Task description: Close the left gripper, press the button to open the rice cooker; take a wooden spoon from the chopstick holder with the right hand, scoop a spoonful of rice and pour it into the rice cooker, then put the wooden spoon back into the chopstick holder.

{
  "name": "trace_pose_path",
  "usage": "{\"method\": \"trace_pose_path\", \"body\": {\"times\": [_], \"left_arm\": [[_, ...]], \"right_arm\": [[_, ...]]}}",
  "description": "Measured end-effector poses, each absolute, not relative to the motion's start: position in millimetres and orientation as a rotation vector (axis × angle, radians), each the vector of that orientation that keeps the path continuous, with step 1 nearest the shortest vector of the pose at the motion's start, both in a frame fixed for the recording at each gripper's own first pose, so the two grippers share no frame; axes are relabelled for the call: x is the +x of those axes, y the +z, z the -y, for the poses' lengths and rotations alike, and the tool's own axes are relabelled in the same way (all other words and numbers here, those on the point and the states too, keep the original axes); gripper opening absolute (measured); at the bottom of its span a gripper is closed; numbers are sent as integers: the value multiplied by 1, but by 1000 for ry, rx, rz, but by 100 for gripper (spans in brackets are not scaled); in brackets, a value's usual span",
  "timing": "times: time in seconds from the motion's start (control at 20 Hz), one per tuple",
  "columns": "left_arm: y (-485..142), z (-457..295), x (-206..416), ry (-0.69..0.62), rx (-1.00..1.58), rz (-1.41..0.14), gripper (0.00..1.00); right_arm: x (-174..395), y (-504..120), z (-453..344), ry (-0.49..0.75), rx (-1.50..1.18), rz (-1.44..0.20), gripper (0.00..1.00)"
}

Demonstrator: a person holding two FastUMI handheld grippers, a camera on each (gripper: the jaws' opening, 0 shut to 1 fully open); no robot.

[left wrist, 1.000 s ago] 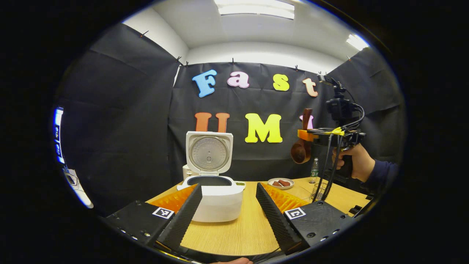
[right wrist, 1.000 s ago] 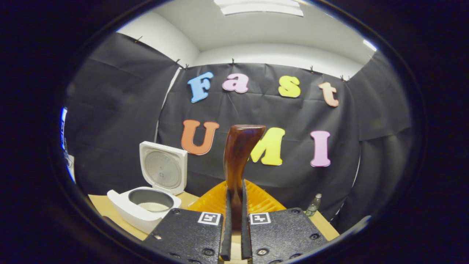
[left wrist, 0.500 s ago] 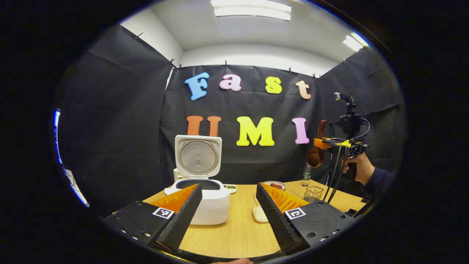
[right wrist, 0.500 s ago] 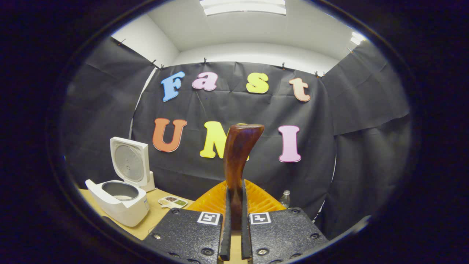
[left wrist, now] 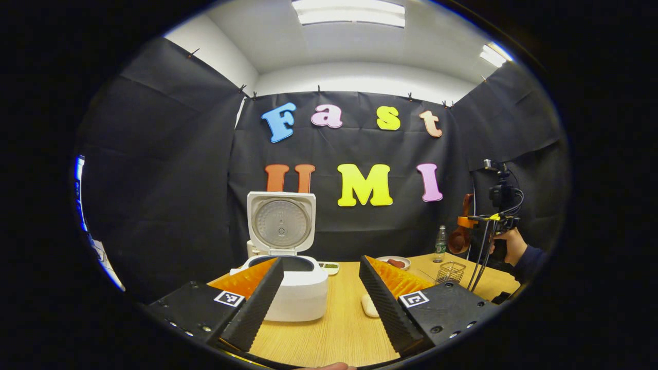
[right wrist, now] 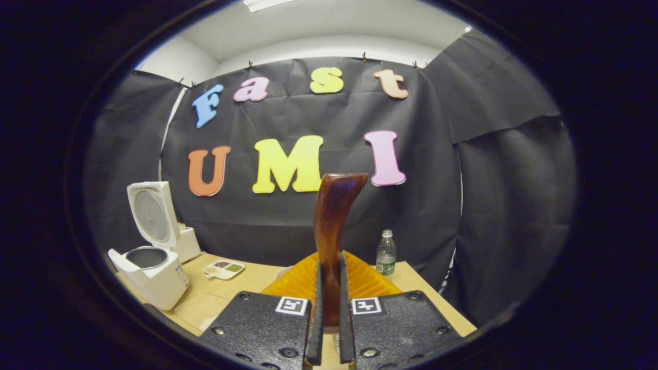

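Left gripper view: the left gripper [left wrist: 321, 295] hangs wide apart and empty over the worktop [left wrist: 339, 329], near the rice cooker [left wrist: 288, 280], whose lid stands up. Far right, the wooden spoon [left wrist: 461, 234] hangs bowl-down above the wire chopstick holder [left wrist: 451, 272].

Right gripper view: the right gripper [right wrist: 329, 308] is clamped on the spoon handle. I judge the return is in hand: centre over the holder, then lower straight before letting go.

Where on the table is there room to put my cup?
The bare wood of the table between the rice cooker and the small white thing is free. It is crowded by the wire chopstick holder, plate and bottle.
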State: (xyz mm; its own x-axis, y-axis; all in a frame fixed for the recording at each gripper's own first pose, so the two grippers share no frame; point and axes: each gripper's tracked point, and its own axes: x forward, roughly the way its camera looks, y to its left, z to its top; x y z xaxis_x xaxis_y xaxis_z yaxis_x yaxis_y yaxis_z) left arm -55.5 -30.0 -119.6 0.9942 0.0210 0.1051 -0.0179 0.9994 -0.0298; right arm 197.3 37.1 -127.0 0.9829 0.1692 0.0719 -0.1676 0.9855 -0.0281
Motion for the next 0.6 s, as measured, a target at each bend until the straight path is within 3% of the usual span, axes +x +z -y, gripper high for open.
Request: {"method": "trace_pose_path", "body": {"times": [0.6], "left_arm": [[-132,8,11,81,-122,60,94]], "right_arm": [[255,-198,-5,134,83,-32,22]]}}
